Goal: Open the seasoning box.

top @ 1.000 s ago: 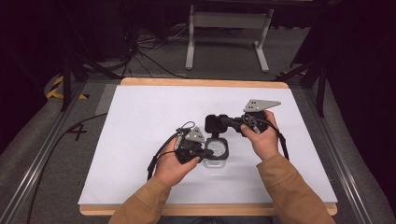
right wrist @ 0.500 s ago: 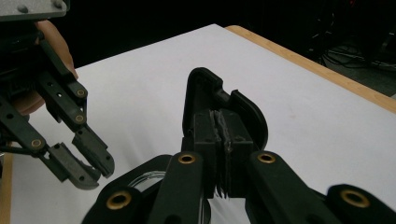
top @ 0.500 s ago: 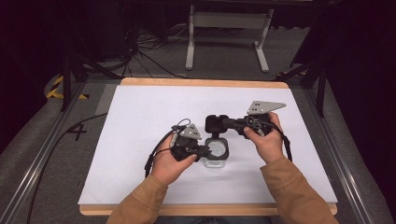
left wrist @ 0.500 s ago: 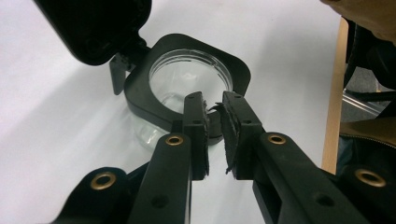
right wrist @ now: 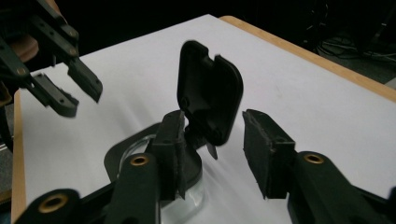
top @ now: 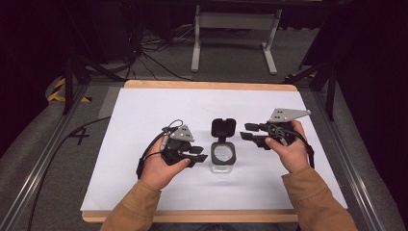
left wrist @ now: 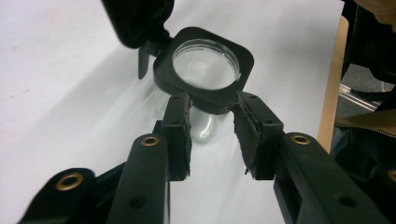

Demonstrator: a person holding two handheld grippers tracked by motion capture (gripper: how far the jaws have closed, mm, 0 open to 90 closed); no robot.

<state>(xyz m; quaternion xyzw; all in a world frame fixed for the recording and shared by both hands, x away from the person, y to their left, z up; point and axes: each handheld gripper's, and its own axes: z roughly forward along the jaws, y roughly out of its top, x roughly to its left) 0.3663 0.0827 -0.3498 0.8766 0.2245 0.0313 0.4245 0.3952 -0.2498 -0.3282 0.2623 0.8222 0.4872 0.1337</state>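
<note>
1. Your left gripper (top: 198, 156) sits nearest you on the white table cover (top: 144, 115), jaws parted and grasping nothing. In the left gripper view (left wrist: 212, 135) the pads stand just short of the container's black collar, with a gap between them.
2. The container (top: 223, 156) stands upright between your two grippers, near the table's middle. It is a clear jar with a square black collar round an open circular mouth. I can read no brand, label or writing on it in any view.
3. Its black hinged lid (top: 223, 128) is flipped open and stands on the far side of the mouth. In the right gripper view the lid (right wrist: 210, 100) rises upright just ahead of the pads.
4. Your right gripper (top: 251, 133) is held to the right of the lid, jaws spread and empty; whether a pad touches the lid I cannot tell.
5. The wooden table edge (top: 207, 85) borders the cover's far side.
6. A mark resembling "4" (top: 80, 136) shows on the floor, left of the table.
</note>
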